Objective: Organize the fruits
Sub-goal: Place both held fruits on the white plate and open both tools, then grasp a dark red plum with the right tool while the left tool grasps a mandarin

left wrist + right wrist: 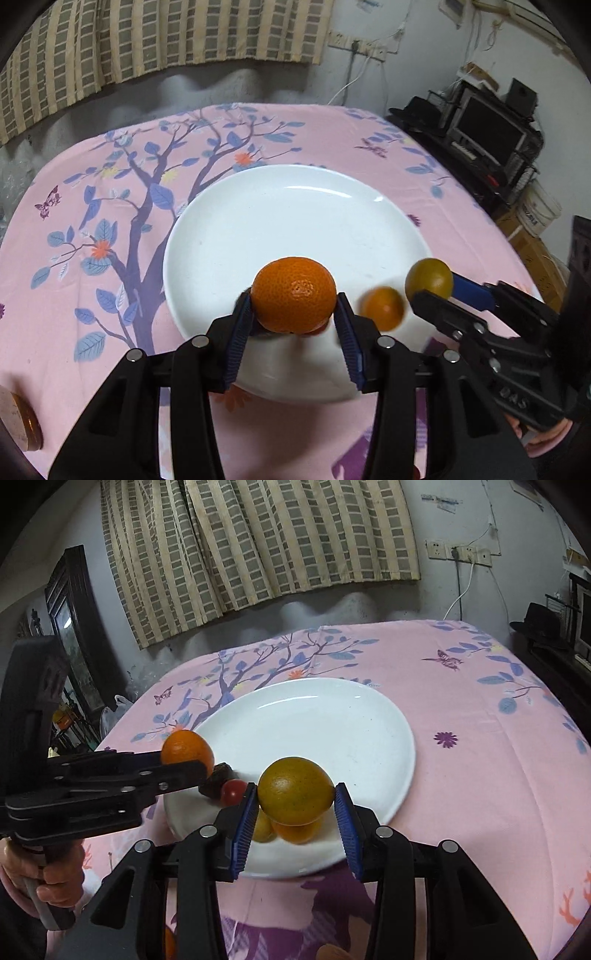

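My left gripper is shut on a bright orange and holds it above the near rim of a white plate. My right gripper is shut on a greenish-yellow citrus fruit above the plate's near edge. On the plate under it lie a small orange, a yellowish fruit, a cherry tomato and a dark fruit. The right gripper with its fruit shows in the left wrist view; a blurred small orange lies beside it.
The plate sits on a table with a pink floral cloth. A brown round object lies at the table's near left edge. A curtain hangs behind, and shelves with electronics stand to the right.
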{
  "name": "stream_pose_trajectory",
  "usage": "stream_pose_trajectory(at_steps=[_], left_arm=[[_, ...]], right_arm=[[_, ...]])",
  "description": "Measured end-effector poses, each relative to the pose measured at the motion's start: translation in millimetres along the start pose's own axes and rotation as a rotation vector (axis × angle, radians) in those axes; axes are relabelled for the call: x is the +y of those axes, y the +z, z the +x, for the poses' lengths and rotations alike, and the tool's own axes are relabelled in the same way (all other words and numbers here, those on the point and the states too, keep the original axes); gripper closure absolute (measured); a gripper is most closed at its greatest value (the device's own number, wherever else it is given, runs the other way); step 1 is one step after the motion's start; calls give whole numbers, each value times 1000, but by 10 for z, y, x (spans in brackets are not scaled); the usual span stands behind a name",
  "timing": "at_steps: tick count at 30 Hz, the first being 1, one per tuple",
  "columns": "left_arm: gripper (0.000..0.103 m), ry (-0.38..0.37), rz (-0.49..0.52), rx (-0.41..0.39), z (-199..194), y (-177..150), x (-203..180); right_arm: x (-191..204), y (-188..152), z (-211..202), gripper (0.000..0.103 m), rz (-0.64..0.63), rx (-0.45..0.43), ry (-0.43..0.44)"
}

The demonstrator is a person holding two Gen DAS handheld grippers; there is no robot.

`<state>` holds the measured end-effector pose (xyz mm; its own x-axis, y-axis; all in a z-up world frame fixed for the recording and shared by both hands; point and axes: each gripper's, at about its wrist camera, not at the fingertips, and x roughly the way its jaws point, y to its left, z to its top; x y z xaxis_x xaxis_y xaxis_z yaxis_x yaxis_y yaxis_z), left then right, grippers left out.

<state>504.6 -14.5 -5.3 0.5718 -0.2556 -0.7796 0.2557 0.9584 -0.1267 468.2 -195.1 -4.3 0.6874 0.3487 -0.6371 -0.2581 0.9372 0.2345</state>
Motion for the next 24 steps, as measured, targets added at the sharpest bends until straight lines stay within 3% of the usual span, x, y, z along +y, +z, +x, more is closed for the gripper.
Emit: stream_pose_trajectory(at_steps=[1, 4, 10, 16, 20, 24], left_arm=[[43, 12, -14, 2, -10, -12, 9], [18, 7, -14, -90, -313, -125, 15], [10, 87, -7, -177, -1062, -658, 43], [7, 132, -54, -205, -1451, -1524, 91], [7, 71, -68, -193, -1490, -2003, 147], [7, 51, -78, -184, -1517, -2212, 179]], right_arm=[[8, 0, -2, 41, -2, 5, 1], [109, -15, -220, 41, -26, -9, 31], [498, -255, -857, 35, -128, -57, 32], [755, -894, -1241, 35, -156, 19, 31], [827, -1457, -1416, 35, -126, 105, 37], [888, -1729, -1417, 38, -108, 189, 36]])
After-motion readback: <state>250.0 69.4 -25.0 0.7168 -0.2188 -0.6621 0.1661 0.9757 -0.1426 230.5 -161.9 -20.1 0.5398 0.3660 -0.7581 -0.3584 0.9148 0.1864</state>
